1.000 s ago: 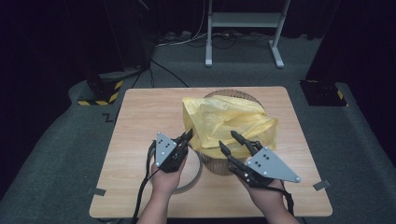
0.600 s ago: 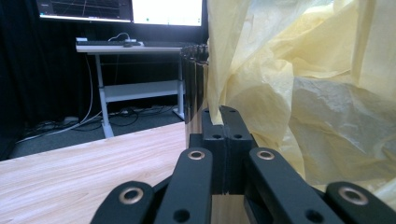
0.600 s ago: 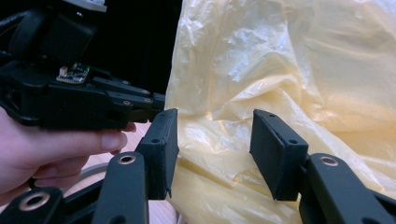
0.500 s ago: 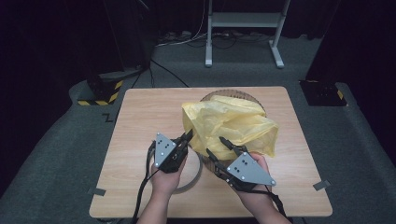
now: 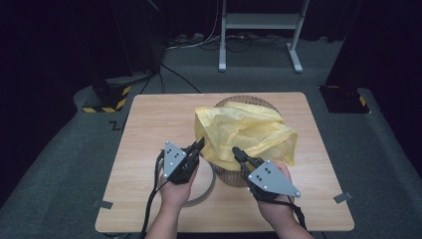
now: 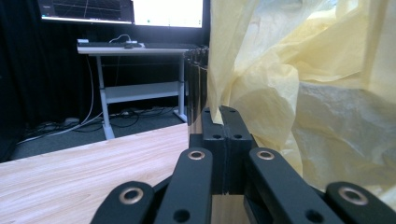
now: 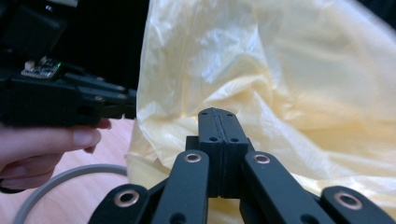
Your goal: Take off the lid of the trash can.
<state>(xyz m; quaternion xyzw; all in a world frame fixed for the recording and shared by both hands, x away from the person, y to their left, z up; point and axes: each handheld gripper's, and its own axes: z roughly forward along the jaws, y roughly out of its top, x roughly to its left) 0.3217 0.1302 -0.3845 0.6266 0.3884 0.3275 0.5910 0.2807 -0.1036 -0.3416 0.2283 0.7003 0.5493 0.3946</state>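
Yellow bag [image 5: 246, 132]: centre frame, draped over the basket [image 5: 239, 102]. Your left gripper [image 5: 199, 145]: jaws closed, pinching the bag's left edge. Your right gripper [image 5: 237, 152]: jaws pressed together at the bag's lower edge; grip on the film unclear.

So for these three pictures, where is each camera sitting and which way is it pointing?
High view: above the person's side, looking forward and down on the table; both hands, left tongs and right tongs show.
Left gripper view: rides the left tongs, facing the yellow bag; its shut black jaws show.
Right gripper view: rides the right tongs, facing the bag; its shut jaws and the left hand show.
All three share the yellow bag; high and right views share the grey ring.
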